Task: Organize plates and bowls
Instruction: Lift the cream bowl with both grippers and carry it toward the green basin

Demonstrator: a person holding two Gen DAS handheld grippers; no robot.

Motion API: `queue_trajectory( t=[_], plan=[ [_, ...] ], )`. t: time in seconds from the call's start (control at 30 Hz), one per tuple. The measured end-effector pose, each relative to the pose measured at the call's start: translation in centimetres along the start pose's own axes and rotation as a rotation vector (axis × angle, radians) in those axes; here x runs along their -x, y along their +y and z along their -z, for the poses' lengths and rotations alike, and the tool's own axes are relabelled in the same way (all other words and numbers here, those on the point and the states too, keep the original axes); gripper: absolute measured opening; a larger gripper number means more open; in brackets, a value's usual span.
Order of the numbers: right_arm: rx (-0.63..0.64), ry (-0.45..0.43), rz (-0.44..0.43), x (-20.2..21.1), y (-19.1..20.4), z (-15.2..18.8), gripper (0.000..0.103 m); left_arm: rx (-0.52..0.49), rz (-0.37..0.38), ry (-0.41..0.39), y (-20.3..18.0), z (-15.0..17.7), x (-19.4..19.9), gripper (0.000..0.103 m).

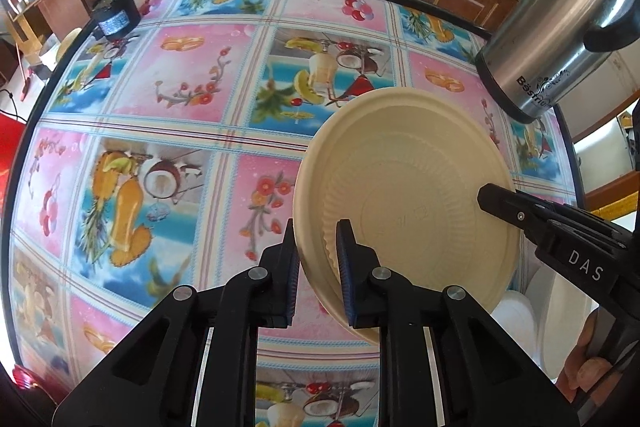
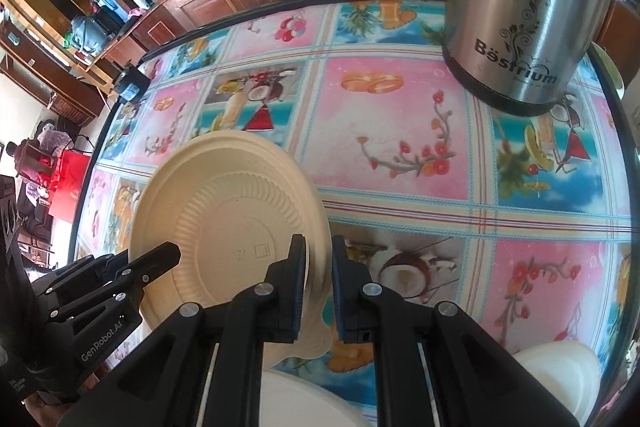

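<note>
Two claws, left (image 1: 316, 267) and right (image 2: 318, 287), narrowly parted, pinching plate (image 1: 404, 187) rim.

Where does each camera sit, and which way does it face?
Left wrist: on the left gripper, looking forward and down along its jaws at the plate whose rim they straddle; the right gripper and a hand show at the right.
Right wrist: on the right gripper, jaws astride the opposite rim of the plate; the left gripper shows at the left.
Shared: the plate, the kettle, the tablecloth and both grippers.
</note>
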State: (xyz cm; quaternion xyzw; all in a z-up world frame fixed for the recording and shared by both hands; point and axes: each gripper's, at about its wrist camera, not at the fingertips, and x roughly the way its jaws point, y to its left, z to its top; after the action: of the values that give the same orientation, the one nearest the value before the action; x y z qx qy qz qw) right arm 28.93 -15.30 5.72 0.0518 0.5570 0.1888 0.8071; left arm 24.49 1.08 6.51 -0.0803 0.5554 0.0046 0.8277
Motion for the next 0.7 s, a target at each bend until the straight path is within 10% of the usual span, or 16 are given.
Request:
queue_trajectory(
  t=[0.7],
  plan=[
    [0.027, -0.010, -0.036, 3.4, 7.9, 6.1, 0.011, 0.008, -0.010, -0.046, 5.7, 6.3, 7.6, 0.017]
  ],
)
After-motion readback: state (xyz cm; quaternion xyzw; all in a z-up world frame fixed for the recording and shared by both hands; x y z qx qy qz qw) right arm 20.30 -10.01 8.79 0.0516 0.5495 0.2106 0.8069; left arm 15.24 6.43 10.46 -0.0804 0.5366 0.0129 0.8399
